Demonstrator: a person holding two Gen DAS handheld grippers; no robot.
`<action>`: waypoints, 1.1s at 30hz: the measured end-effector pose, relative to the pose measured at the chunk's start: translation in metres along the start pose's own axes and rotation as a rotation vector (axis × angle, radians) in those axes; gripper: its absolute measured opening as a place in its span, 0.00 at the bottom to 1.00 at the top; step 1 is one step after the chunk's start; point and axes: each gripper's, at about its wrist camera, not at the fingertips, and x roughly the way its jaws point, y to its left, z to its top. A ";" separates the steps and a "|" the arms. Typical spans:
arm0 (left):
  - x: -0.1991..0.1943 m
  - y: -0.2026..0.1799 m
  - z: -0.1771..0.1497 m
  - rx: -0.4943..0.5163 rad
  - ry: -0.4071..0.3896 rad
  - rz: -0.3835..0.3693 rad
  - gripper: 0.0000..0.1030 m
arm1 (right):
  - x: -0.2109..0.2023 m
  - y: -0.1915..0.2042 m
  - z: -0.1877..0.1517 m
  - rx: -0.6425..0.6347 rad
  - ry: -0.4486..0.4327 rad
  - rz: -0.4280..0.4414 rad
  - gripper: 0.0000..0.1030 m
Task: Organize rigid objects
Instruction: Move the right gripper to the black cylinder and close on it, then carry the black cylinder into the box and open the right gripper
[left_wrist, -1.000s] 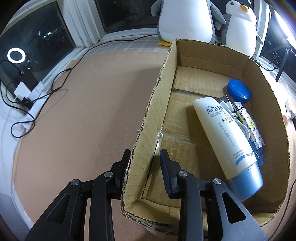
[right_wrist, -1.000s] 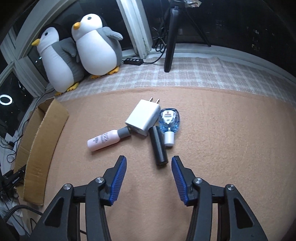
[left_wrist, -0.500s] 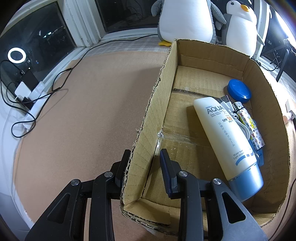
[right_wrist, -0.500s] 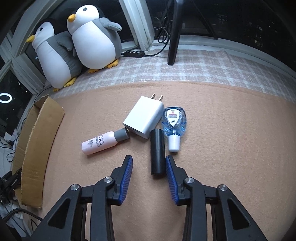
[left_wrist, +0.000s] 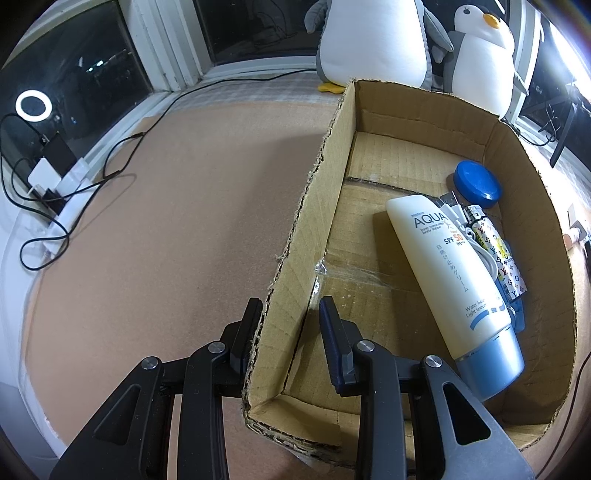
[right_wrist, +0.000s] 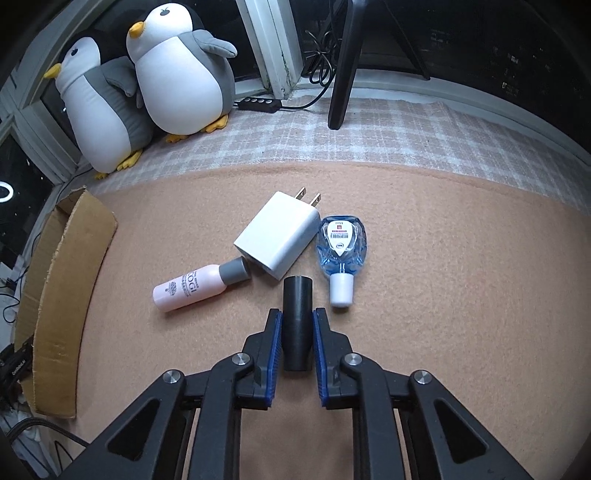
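Note:
A black cylinder (right_wrist: 297, 295) lies on the tan mat, and my right gripper (right_wrist: 296, 317) is closing around it, its blue pads (right_wrist: 274, 350) touching both sides. Just beyond lie a white plug charger (right_wrist: 277, 236), a blue liquid bottle (right_wrist: 341, 247) and a pink bottle (right_wrist: 192, 288). My left gripper (left_wrist: 290, 310) is shut on the near left wall of the cardboard box (left_wrist: 306, 206), one finger outside and one inside. In the box lie a white sunscreen tube (left_wrist: 450, 266), a blue-lidded jar (left_wrist: 476, 181) and a patterned small item (left_wrist: 495, 251).
Two plush penguins (right_wrist: 181, 70) sit on the checked cloth by the window, beside a black tripod leg (right_wrist: 343, 70). The box's outer side (right_wrist: 62, 288) shows at the left of the right wrist view. Cables and a power strip (left_wrist: 55, 192) lie left of the mat.
My right gripper has moved forward over the black cylinder and its jaws have narrowed from wide apart to touching its sides. The left gripper and box have not moved.

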 end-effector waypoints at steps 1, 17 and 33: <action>0.000 0.000 0.000 -0.001 0.000 -0.001 0.29 | -0.003 0.000 -0.002 0.006 -0.004 0.004 0.14; 0.002 0.003 -0.001 -0.007 -0.004 -0.020 0.29 | -0.060 0.083 -0.001 -0.106 -0.110 0.119 0.14; 0.002 0.004 -0.001 -0.008 -0.005 -0.021 0.29 | -0.058 0.199 0.008 -0.294 -0.108 0.257 0.14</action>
